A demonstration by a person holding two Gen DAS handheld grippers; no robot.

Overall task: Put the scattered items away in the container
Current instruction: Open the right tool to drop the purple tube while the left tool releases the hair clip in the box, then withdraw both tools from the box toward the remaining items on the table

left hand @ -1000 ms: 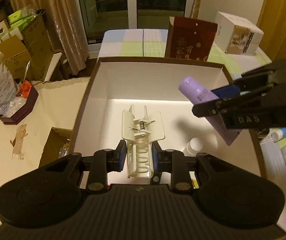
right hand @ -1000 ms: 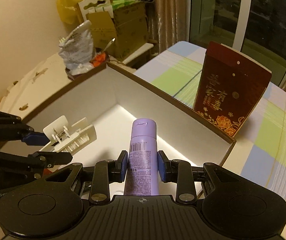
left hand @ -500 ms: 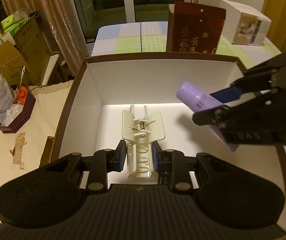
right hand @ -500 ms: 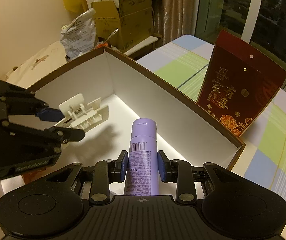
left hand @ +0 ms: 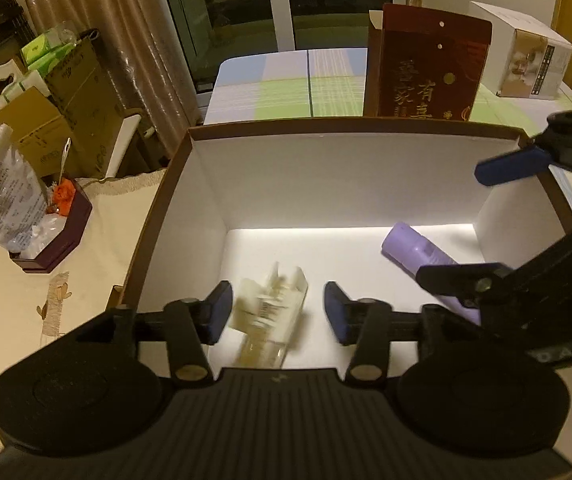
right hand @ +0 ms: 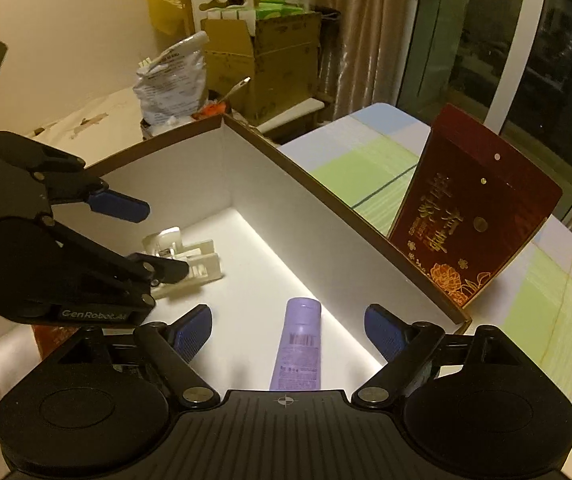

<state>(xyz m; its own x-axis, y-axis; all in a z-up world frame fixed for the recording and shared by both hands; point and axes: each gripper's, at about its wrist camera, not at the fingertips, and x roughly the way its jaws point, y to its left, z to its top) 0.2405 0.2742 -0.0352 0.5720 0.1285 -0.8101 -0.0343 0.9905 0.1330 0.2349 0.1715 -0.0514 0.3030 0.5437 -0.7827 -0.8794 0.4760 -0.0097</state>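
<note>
The container is a big brown-rimmed box [left hand: 350, 124] with white inner walls [right hand: 310, 216]. My left gripper [left hand: 277, 308] hangs over its floor, jaws opening. A white hair clip [left hand: 270, 312], blurred, sits loose between the pads without touching them. In the right wrist view the hair clip [right hand: 190, 260] rests on the box floor under the left gripper [right hand: 150, 240]. My right gripper [right hand: 288, 328] is also opening, jaws wide. A purple bottle [right hand: 300, 344] lies free on the floor beneath it, near the far wall. From the left wrist, the bottle [left hand: 418, 252] lies below the right gripper [left hand: 482, 224].
A dark red gift bag [left hand: 426, 76] stands just behind the box on the checked tablecloth [right hand: 366, 160]. A white carton [left hand: 526, 64] is at the back right. Left of the box are a foil bag [left hand: 10, 208] in a dark tray and stacked cardboard boxes [left hand: 66, 112].
Both grippers have gone from shut to open. The clip has dropped out of the left jaws and the purple bottle out of the right jaws onto the box floor.
</note>
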